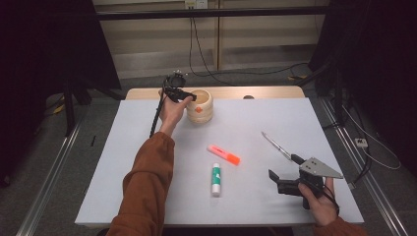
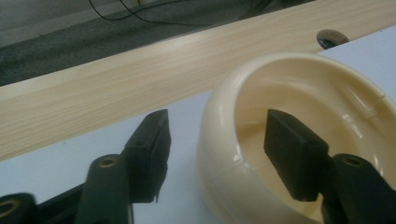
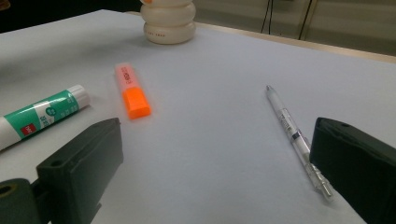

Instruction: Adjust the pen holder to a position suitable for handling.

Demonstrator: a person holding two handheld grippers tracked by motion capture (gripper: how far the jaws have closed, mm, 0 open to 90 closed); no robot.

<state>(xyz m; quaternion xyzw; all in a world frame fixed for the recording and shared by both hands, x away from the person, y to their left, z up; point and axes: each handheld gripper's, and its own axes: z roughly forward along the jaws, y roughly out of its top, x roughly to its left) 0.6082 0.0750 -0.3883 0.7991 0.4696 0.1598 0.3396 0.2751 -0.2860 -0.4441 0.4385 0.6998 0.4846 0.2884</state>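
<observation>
A cream ribbed cup [image 1: 201, 114] [image 2: 224, 177] stands at the back of the white table [image 1: 275, 118]. My left gripper [image 1: 184, 94] [image 2: 217, 135] straddles the cup's near-left wall, one jaw inside the cup and one outside. The outer pad stands clear of the wall, so the gripper is open. My right gripper [image 1: 283, 166] [image 3: 217, 126] rests open and low at the front right, nothing between its jaws. A clear pen [image 1: 275, 144] [image 3: 292, 130] lies just ahead of it. An orange highlighter [image 1: 223, 154] [image 3: 131, 91] and a green-and-white glue stick [image 1: 215, 178] [image 3: 42, 114] lie mid-table.
A light wooden strip [image 1: 265, 92] [image 2: 140, 70] runs along the table's far edge, with a dark round hole [image 1: 248, 97] [image 2: 330, 38] in it. Black cables [image 1: 236, 73] trail over the grey floor behind. Metal rails [image 1: 54, 172] flank the table.
</observation>
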